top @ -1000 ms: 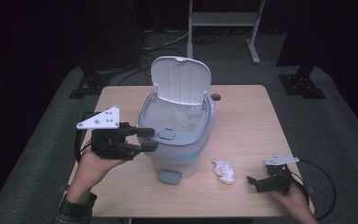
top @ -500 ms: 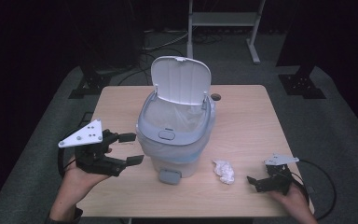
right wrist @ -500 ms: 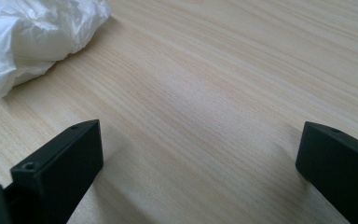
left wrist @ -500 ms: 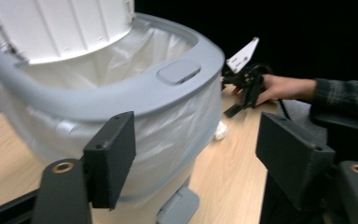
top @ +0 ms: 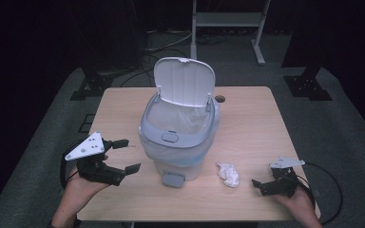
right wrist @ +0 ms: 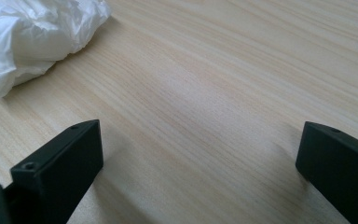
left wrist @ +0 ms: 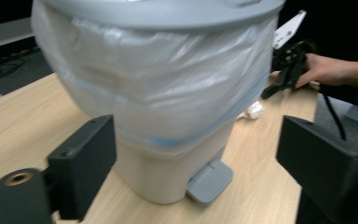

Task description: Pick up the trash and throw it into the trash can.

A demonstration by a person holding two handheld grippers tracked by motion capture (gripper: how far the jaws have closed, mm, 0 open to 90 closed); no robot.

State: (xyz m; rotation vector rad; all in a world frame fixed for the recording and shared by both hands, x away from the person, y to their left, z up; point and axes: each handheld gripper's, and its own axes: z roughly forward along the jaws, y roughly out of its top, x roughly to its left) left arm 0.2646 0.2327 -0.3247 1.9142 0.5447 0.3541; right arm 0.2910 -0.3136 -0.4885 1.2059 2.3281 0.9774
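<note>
While lid up, pedal bin holds clear liner, crumpled tissue beside

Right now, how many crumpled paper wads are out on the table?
1: a white crumpled wad lies on the table right of the bin. The bin's inside is partly hidden.

**Both claws open and empty**

Left claw: at seven o'clock in the high view, jaws pointing toward three o'clock, just been opening, nothing between them. Right claw: at five o'clock, held low, jaws spread wide toward nine o'clock, empty.
</note>
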